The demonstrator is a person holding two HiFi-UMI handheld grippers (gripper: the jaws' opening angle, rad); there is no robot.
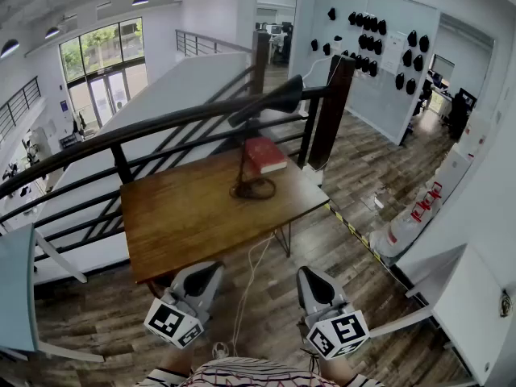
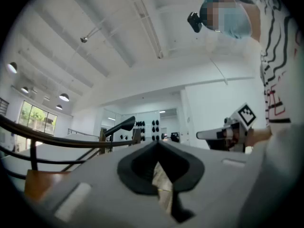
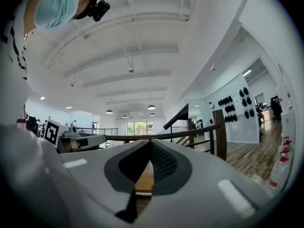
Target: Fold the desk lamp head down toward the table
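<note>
Wooden table by black railing, plank floor, desk lamp nr far edge, red book far-right corner, left gripper & right gripper fingers together, empty.

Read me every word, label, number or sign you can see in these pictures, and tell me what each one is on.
No text is legible in any view.
Red book on the table: no print can be made out on the cover.
White sheet on the far wall: too small to read.
Two marker cubes: black-and-white square patterns only, no letters.
White containers with red markings: too small to read.
</note>
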